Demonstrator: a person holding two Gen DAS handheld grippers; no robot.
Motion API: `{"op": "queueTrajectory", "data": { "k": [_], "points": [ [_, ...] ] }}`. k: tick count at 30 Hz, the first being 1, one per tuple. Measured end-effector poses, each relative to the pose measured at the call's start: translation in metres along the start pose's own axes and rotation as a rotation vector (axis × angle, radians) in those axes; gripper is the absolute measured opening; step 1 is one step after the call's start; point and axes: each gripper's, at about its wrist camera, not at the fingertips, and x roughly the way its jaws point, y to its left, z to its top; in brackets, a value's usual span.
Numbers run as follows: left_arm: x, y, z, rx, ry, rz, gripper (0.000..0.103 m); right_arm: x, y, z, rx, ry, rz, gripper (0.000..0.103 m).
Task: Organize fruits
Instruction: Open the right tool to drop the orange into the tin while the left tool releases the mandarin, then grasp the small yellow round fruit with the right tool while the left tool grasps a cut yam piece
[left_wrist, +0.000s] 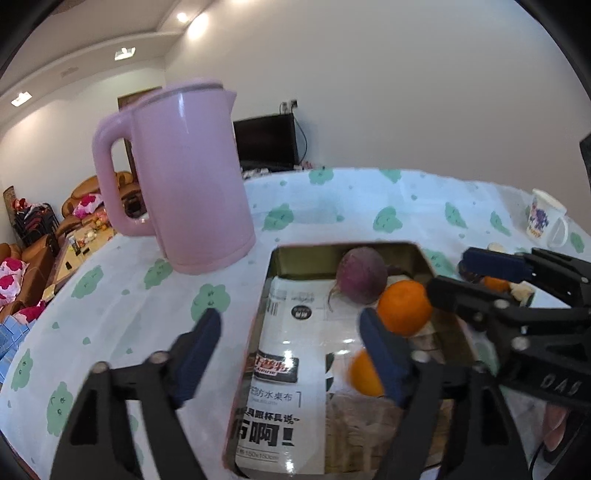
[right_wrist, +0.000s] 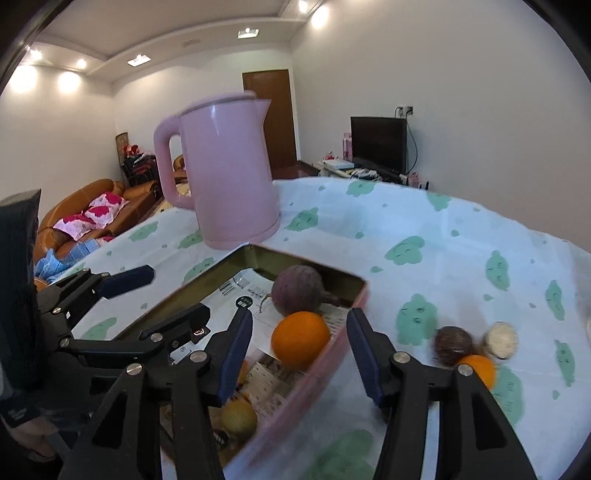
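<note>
Both grippers hover over the metal tin (right_wrist: 354, 286) on the cloth-covered table (right_wrist: 424, 221), and both are spread wide, nothing between their fingers. The left gripper (left_wrist: 291, 332) hangs above the tin's printed paper lining; the right gripper (right_wrist: 301, 349) straddles the tin's near wall. Inside the tin sit a purple round fruit (right_wrist: 298, 295) touching an orange (right_wrist: 300, 339), with a yellowish fruit (right_wrist: 239, 417) lower down. Out on the cloth lie a brown fruit (right_wrist: 452, 345), another orange fruit (right_wrist: 480, 369) and a pale one (right_wrist: 501, 339), clustered together. A pink kettle (right_wrist: 229, 173) stands behind the tin.
</note>
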Motion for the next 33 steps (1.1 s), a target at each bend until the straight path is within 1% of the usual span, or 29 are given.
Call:
{"op": "queueTrajectory", "data": {
  "k": [1, 3, 8, 12, 17, 19, 21, 23, 26, 28, 29, 31, 32, 33],
  "points": [
    [-0.004, -0.002, 0.001, 0.006, -0.014, -0.001, 0.091, -0.009, -0.004, 0.0, -0.007, -0.008, -0.017, 0.056],
    [-0.012, -0.009, 0.004, 0.012, -0.038, -0.005, 0.094, -0.026, -0.015, -0.002, -0.011, -0.022, -0.06, 0.057],
    [-0.018, -0.032, 0.005, 0.018, -0.05, -0.052, 0.094, -0.06, -0.057, -0.018, 0.021, 0.0, -0.206, 0.057],
    [-0.019, -0.055, 0.002, 0.036, -0.038, -0.103, 0.094, -0.071, -0.085, -0.037, 0.04, 0.05, -0.283, 0.057],
    [-0.02, -0.087, 0.0, 0.084, -0.022, -0.148, 0.094, -0.071, -0.107, -0.054, 0.093, 0.111, -0.257, 0.057],
    [-0.021, -0.097, -0.001, 0.1, -0.015, -0.166, 0.094, -0.067, -0.107, -0.057, 0.1, 0.13, -0.241, 0.056],
    [-0.021, -0.107, -0.001, 0.117, -0.014, -0.176, 0.094, -0.062, -0.106, -0.06, 0.112, 0.165, -0.202, 0.056],
    [-0.02, -0.114, 0.0, 0.126, -0.011, -0.18, 0.094, -0.057, -0.105, -0.064, 0.105, 0.191, -0.191, 0.056],
    [-0.017, -0.119, 0.0, 0.125, -0.005, -0.187, 0.094, -0.052, -0.108, -0.069, 0.118, 0.221, -0.191, 0.049],
    [-0.015, -0.122, 0.002, 0.122, 0.004, -0.2, 0.094, -0.048, -0.111, -0.07, 0.121, 0.234, -0.193, 0.047],
    [-0.014, -0.124, 0.002, 0.124, 0.006, -0.203, 0.094, -0.047, -0.112, -0.07, 0.122, 0.238, -0.178, 0.046],
    [-0.013, -0.128, 0.003, 0.134, 0.007, -0.202, 0.094, -0.045, -0.111, -0.071, 0.118, 0.248, -0.141, 0.039],
    [-0.012, -0.131, 0.003, 0.137, 0.009, -0.205, 0.094, -0.044, -0.109, -0.071, 0.109, 0.252, -0.134, 0.031],
    [-0.012, -0.132, 0.003, 0.138, 0.01, -0.21, 0.094, -0.043, -0.107, -0.071, 0.102, 0.258, -0.139, 0.029]
  ]
}}
